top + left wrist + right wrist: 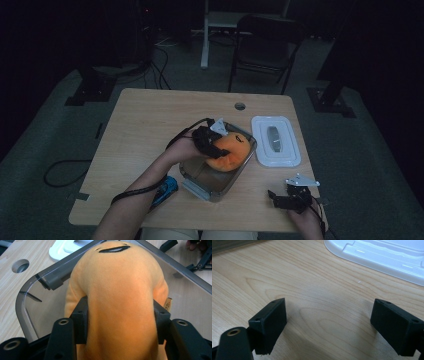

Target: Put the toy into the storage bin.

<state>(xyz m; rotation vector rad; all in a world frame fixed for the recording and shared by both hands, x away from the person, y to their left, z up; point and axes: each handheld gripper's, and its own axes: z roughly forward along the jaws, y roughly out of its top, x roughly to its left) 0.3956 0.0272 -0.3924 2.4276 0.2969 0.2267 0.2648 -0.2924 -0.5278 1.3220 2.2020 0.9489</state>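
While the soft orange plush toy [229,151] sits inside the clear, rounded-corner plastic container [200,181] at the middle of the light wooden table [145,125], the left gripper [209,139] reaches into that container from the person's side. In the left gripper view its black jaws stand on either side of the toy's [117,290] narrow body, the pads touching the fabric and pinching it between them. A dark stitched line marks the toy's far end, near the container's [25,305] wall. A small tan tag [168,304] sticks out beside the toy. The right gripper [292,197] rests near the table's front right corner, well apart from the container; its jaws stand wide with bare wood between them. The white rectangular plastic lid [275,141] lies flat just right of the container, and the right gripper view shows its edge [382,257].
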